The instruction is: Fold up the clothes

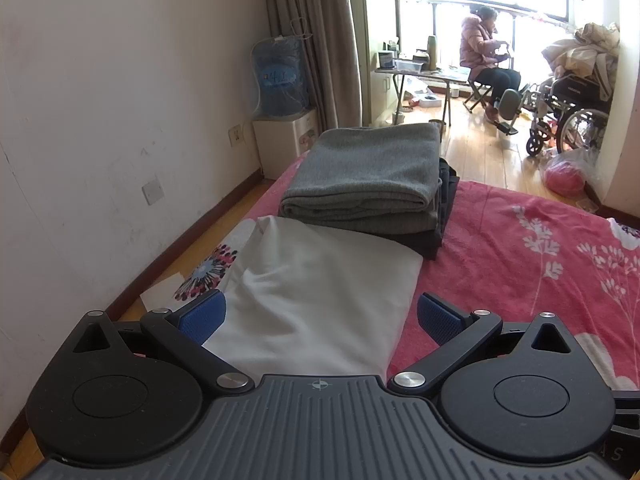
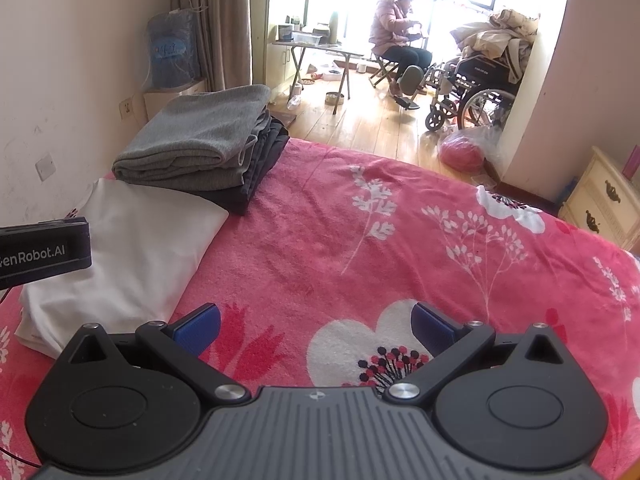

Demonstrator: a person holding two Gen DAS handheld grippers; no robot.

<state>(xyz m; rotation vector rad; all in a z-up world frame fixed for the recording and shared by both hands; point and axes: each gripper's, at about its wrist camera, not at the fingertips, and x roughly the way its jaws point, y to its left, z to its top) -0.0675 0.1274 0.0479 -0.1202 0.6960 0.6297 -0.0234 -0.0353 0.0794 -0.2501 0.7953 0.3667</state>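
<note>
Clothes lie folded on the pink blanket [image 2: 360,240]: a white shirt [image 1: 312,304] near the bed's left edge, and just past it, touching, a gray sweater [image 1: 368,172] on dark pants [image 2: 260,168]. The left gripper [image 1: 320,316] hangs wide open over the shirt. The right gripper [image 2: 316,326] is wide open over bare blanket, holding nothing.

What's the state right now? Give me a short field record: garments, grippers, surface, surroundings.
surface: red floral blanket on the bed
white garment: white garment folded, lying flat near the bed's left edge
stack: grey folded garment on top of a dark folded garment, just beyond the white one
left gripper: left gripper open, over the white garment, holding nothing
right gripper: right gripper open, over bare blanket, holding nothing
background: seated person by the window, wheelchair nearby
</note>
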